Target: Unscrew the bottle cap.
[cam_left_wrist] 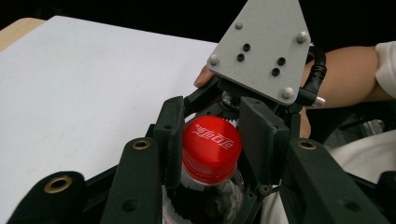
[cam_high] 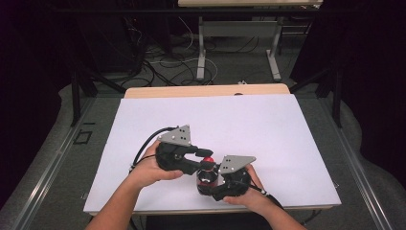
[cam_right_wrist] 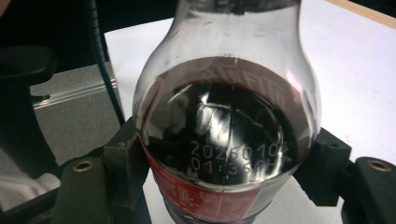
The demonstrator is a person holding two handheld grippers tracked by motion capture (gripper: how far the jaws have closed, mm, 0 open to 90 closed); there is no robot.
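Observation:
A clear cola bottle with dark drink and a red label stands near the front edge of the white table top. Its red screw cap sits on the neck. In the left gripper view my left gripper is shut on the red cap, a black pad pressing each side. My right gripper is shut on the bottle's body, with its pads against the glassy wall just above the label. In the high view the left gripper reaches in from the left and the right gripper from the right.
The right gripper's grey three-cornered plate and the hand that bears it stand just behind the cap. A wooden table edge shows at the back. Beyond it stand another table's legs and loose cables on the floor.

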